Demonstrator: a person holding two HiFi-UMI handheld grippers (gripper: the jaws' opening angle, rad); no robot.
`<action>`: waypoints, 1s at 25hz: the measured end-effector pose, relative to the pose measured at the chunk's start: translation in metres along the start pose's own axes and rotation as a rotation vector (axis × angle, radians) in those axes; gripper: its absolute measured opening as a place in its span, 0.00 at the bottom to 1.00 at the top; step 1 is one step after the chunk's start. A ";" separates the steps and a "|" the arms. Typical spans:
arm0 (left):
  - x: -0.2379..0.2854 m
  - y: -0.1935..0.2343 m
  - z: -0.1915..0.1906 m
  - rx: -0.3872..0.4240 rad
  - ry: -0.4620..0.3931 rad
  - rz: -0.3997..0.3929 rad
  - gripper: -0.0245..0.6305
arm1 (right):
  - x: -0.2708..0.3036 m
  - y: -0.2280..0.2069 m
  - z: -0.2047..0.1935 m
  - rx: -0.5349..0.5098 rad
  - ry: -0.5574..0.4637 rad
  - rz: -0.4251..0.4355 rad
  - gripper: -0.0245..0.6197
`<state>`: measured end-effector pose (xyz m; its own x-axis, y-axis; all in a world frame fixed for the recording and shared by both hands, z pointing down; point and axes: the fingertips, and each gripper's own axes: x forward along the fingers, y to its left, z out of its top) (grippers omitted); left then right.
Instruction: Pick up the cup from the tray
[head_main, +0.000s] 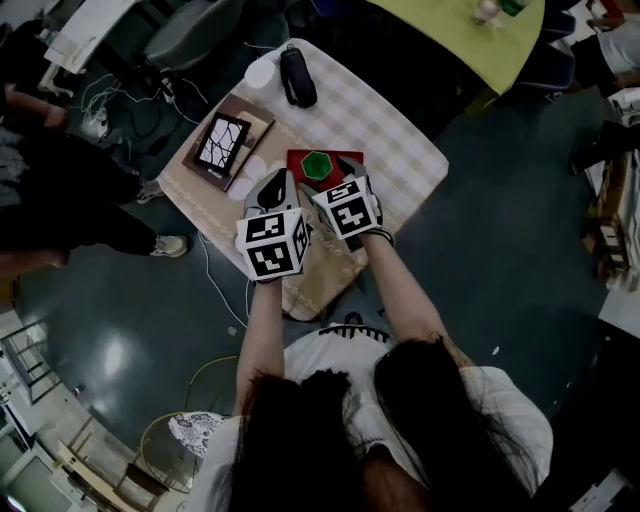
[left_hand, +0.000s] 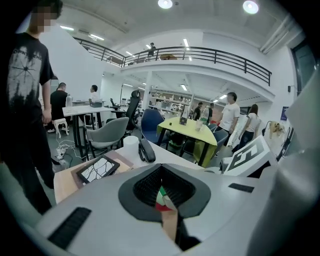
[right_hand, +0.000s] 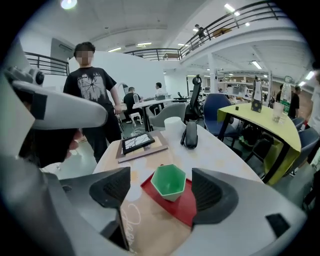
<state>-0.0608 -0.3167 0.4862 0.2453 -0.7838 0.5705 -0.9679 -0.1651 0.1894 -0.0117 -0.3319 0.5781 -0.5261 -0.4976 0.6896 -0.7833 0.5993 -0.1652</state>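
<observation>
A green hexagonal cup stands upright on a red tray, which lies partly on a brown paper bag. My right gripper is open, one pad on each side of the cup with a gap to either wall. In the head view the cup sits on the tray just beyond my right gripper. Beside it on the left, my left gripper is shut and holds nothing. In the left gripper view only a sliver of green and red shows past my left gripper.
On the checked tablecloth lie a black case, a white cylinder and a framed picture on a brown board. A person stands near the table's left side. A yellow table stands beyond.
</observation>
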 end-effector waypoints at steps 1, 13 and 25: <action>0.004 0.003 0.000 0.001 0.006 -0.005 0.04 | 0.007 0.000 -0.002 -0.007 0.020 -0.003 0.61; 0.044 0.027 0.005 -0.003 0.050 -0.039 0.04 | 0.060 -0.021 -0.017 -0.008 0.159 -0.042 0.60; 0.049 0.039 -0.001 0.014 0.070 -0.058 0.04 | 0.068 -0.015 -0.025 -0.050 0.242 -0.035 0.60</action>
<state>-0.0870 -0.3610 0.5221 0.3036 -0.7292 0.6132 -0.9526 -0.2178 0.2127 -0.0274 -0.3595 0.6451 -0.3998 -0.3570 0.8442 -0.7788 0.6180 -0.1075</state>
